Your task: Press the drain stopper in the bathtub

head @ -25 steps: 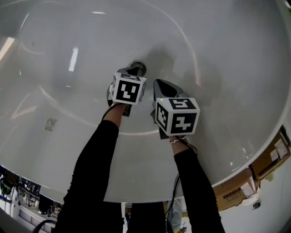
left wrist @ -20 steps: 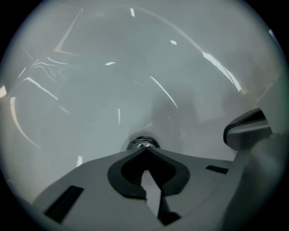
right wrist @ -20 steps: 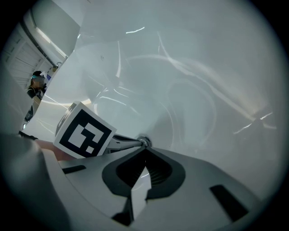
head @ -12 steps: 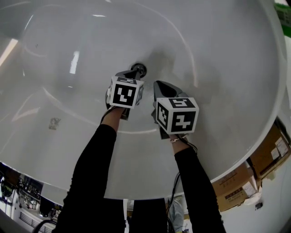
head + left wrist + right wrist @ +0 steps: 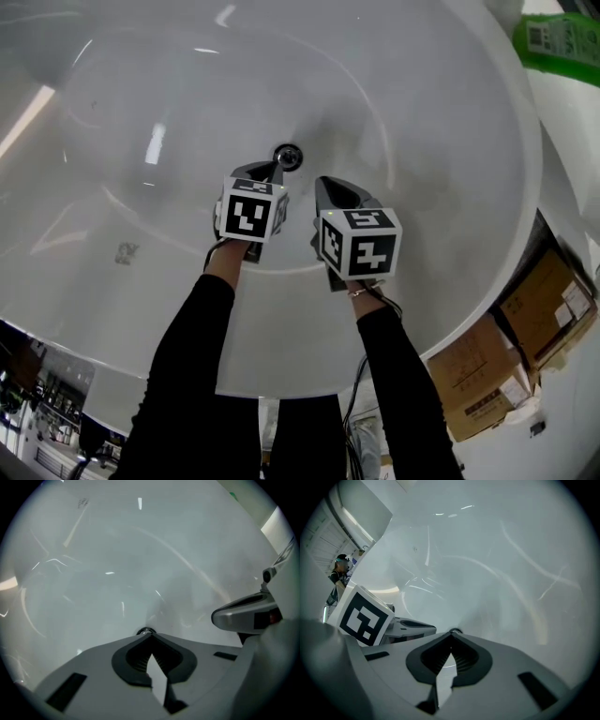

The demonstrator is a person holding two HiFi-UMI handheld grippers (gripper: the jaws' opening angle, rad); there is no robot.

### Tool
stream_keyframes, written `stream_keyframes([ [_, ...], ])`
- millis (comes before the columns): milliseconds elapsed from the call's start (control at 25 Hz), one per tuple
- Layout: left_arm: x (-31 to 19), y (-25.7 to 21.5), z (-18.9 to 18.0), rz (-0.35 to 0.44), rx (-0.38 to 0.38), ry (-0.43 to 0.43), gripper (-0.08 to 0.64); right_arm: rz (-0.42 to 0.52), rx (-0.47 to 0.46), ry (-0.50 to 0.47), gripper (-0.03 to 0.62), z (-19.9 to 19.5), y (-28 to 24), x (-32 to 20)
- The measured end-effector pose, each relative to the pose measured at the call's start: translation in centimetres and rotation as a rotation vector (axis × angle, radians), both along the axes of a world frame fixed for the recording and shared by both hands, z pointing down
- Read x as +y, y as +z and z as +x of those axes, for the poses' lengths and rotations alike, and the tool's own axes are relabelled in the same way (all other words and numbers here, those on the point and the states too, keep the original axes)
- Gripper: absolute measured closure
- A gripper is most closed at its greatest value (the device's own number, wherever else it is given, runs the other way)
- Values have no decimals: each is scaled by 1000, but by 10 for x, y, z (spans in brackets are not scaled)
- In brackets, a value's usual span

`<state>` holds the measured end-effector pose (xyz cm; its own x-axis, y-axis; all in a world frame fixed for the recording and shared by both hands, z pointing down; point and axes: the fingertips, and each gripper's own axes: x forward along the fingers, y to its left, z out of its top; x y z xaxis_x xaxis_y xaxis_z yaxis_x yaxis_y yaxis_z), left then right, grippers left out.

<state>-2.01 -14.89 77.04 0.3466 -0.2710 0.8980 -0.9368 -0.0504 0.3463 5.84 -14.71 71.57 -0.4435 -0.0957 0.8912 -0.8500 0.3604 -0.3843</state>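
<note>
The round chrome drain stopper sits in the floor of the white bathtub. My left gripper is shut and empty, its tip just short of the stopper on the near left side and apart from it. In the left gripper view the stopper peeks out right beyond the closed fingertips. My right gripper is also shut and empty, and it hangs to the right of the left one, a little nearer to me. In the right gripper view the stopper shows just past its tip.
Cardboard boxes stand outside the tub's rim at the right. A green object is at the top right edge. A small grey mark lies on the tub floor at the left. The tub walls curve up all round.
The left gripper has drawn back from the stopper, which it partly covered before and which now shows whole. The right gripper has kept its place.
</note>
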Motion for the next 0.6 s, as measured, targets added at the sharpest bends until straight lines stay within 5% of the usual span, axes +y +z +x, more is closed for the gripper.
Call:
stream_keyframes([
  [600, 1, -100, -10, 89, 3, -9, 555, 66, -40, 3, 592, -13, -71, 6],
])
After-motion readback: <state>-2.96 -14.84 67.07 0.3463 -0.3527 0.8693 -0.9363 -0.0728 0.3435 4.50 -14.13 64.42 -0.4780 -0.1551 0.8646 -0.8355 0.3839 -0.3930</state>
